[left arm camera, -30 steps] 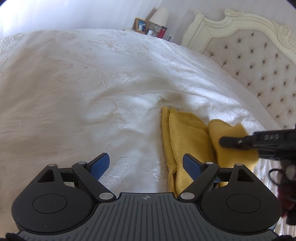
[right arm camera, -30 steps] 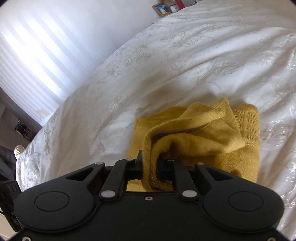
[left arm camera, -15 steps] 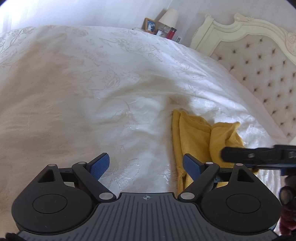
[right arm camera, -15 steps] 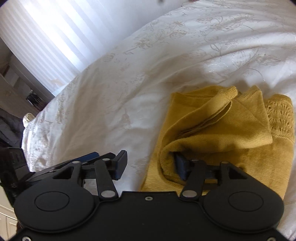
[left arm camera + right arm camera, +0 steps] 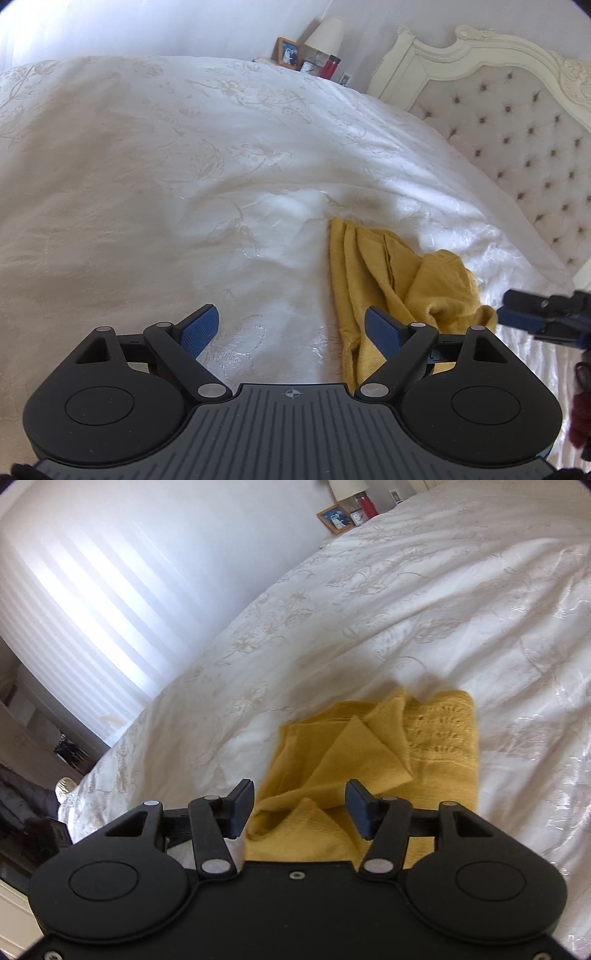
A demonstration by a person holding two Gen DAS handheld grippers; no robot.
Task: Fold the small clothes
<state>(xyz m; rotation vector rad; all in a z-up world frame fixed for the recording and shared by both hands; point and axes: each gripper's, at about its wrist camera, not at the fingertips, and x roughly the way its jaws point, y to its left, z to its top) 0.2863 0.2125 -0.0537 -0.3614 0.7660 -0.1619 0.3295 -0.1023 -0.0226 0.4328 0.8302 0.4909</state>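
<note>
On the white embroidered bed cover (image 5: 155, 192), near the side by the tufted headboard (image 5: 517, 140), lies the yellow knit garment (image 5: 373, 760). It is gathered into a narrow, layered bundle with a triangular flap on top and its lacy patterned edge to the far right, so it looks partly folded but loose, the near end rumpled. The right tool (image 5: 299, 810) hangs low over that rumpled near end, jaws wide and holding nothing, the fabric lying between and beneath its fingers; this placing suits either a fresh pinch or a smoothing press. The left tool (image 5: 291, 328) hovers just to the left of the bundle, also spread wide and empty, its right finger (image 5: 382, 325) over the garment's left edge, pointing along the bed toward the bedside lamp (image 5: 327, 35).
</note>
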